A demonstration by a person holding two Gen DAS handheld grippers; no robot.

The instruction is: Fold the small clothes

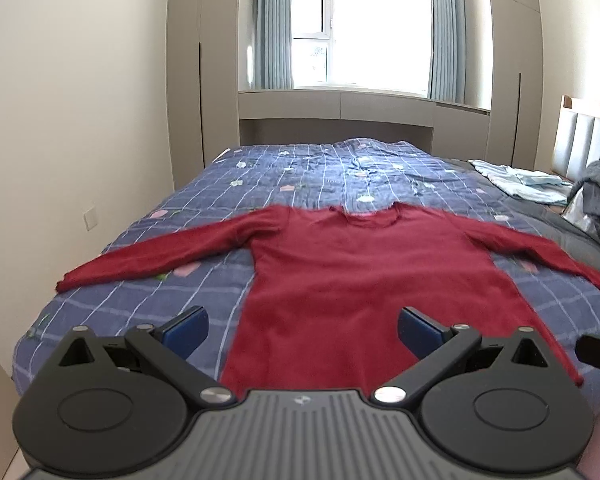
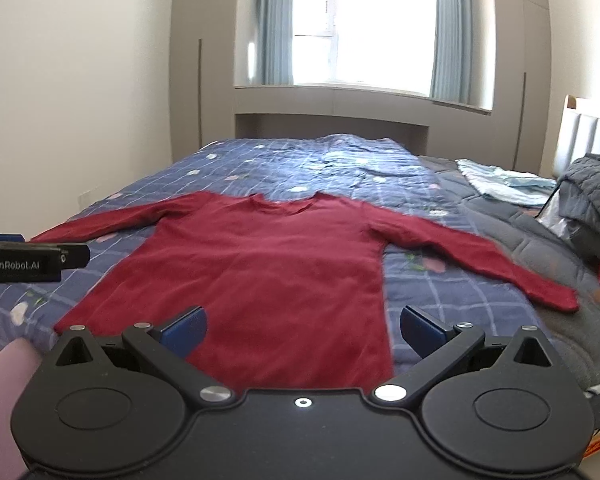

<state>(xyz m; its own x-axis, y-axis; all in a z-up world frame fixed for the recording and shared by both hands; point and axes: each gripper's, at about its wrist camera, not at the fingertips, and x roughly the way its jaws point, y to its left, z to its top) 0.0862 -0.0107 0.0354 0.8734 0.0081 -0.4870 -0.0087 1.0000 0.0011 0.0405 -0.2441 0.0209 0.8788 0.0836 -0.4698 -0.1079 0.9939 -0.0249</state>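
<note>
Item 1: your long-sleeved red knit sweater (image 1: 364, 280) lies flat on the bed's blue quilt with a white grid and small flower print (image 1: 300, 168), neckline toward the window, hem toward you, both sleeves spread out to the sides. Item 2: your left gripper (image 1: 302, 330) hangs above the hem with its 2 blue-padded fingers (image 1: 188, 330) spread wide apart, nothing between them, touching no cloth. Item 3: your right gripper (image 2: 302, 330) sits in the same posture over the hem's right half, blue pads (image 2: 422, 330) fully apart and empty; in its view the left gripper's black side shows at the left edge. Item 4: a pink sleeve (image 2: 8, 364) of yours shows at the lower left of the right view. Item 5: a light blue folded cloth (image 1: 520, 184) lies on the far right of the bed, beside a dark grey quilted jacket (image 2: 592, 200) heaped near the padded headboard (image 1: 588, 136). Item 6: a bright window with pale blue curtains (image 1: 272, 24) stands beyond the bed's far side.
</note>
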